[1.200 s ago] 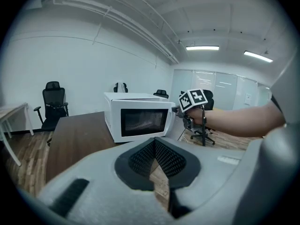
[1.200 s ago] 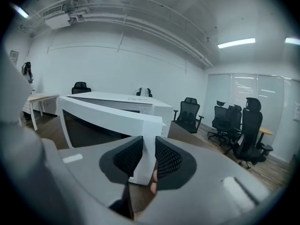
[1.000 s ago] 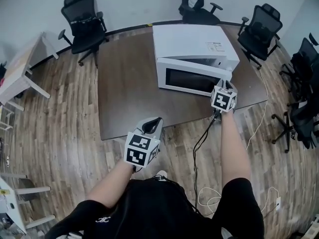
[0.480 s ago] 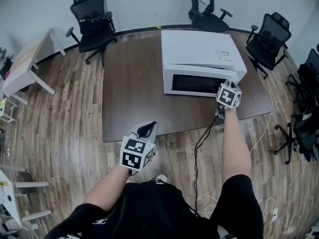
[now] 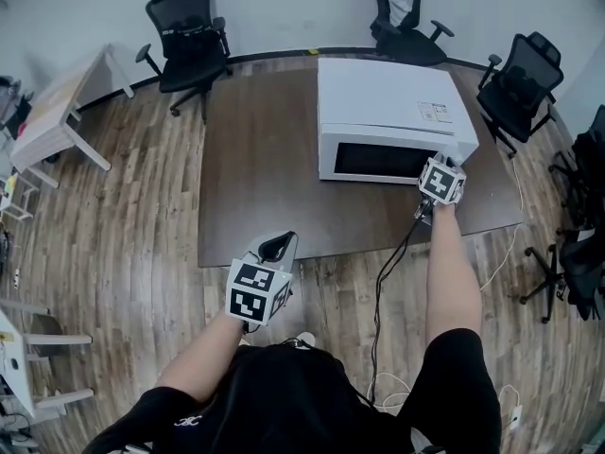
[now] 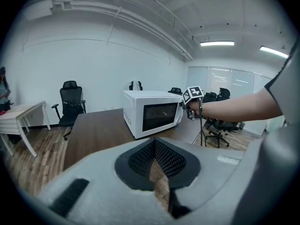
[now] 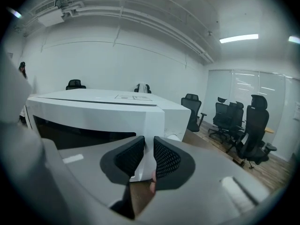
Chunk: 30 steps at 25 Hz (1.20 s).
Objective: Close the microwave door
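A white microwave point(image 5: 388, 112) stands at the far right of a dark brown table point(image 5: 255, 178). Its dark-windowed door point(image 5: 378, 162) lies flush with the front. My right gripper point(image 5: 428, 165) is at the door's right end, by the front right corner of the microwave point(image 7: 93, 111). In the right gripper view its jaws point(image 7: 149, 142) are closing, with a narrow gap through which the white corner shows; the pads press on nothing. My left gripper point(image 5: 281, 244) hangs off the table's near edge, over the floor, shut and empty point(image 6: 154, 144).
Black office chairs point(image 5: 189, 36) stand behind the table and to its right point(image 5: 515, 88). A light desk point(image 5: 57, 112) is at the left. A black cable point(image 5: 388, 272) runs from the right gripper down across the wooden floor.
The microwave door stood ajar a second ago and now lies shut against the front. My right gripper moved in with it towards the microwave. The left gripper hardly shifted.
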{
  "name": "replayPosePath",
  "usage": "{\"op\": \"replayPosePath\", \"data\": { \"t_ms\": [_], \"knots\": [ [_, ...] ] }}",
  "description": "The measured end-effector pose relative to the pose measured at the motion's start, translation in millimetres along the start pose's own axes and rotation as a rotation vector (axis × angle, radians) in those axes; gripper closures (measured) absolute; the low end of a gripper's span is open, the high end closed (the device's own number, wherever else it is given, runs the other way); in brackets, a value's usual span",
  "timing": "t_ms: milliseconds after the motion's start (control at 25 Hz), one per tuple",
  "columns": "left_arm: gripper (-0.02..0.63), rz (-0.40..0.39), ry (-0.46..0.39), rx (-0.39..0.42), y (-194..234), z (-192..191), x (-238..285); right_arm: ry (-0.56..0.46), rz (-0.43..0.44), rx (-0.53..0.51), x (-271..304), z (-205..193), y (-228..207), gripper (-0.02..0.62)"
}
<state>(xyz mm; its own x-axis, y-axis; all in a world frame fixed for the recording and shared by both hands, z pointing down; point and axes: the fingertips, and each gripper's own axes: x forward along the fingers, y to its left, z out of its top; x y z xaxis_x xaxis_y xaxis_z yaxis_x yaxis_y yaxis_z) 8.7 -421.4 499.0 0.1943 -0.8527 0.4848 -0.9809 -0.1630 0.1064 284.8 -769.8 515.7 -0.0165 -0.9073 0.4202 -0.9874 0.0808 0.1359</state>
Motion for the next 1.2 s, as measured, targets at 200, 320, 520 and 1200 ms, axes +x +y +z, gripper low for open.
{"op": "replayPosePath", "data": {
  "t_ms": [200, 320, 520, 1200],
  "knots": [
    [0.595, 0.004, 0.001, -0.003, 0, -1, -1, 0.027, 0.017, -0.047, 9, 5, 8, 0.525],
    [0.595, 0.006, 0.003, -0.002, 1, -1, -2, 0.047, 0.008, -0.053, 15, 5, 8, 0.512],
    [0.595, 0.015, -0.003, -0.001, 3, -2, -8, 0.035, 0.001, -0.031, 9, 2, 9, 0.528],
    [0.595, -0.04, -0.097, 0.014, -17, 19, -23, -0.194, 0.231, 0.07, -154, 19, 72, 0.586]
  ]
}}
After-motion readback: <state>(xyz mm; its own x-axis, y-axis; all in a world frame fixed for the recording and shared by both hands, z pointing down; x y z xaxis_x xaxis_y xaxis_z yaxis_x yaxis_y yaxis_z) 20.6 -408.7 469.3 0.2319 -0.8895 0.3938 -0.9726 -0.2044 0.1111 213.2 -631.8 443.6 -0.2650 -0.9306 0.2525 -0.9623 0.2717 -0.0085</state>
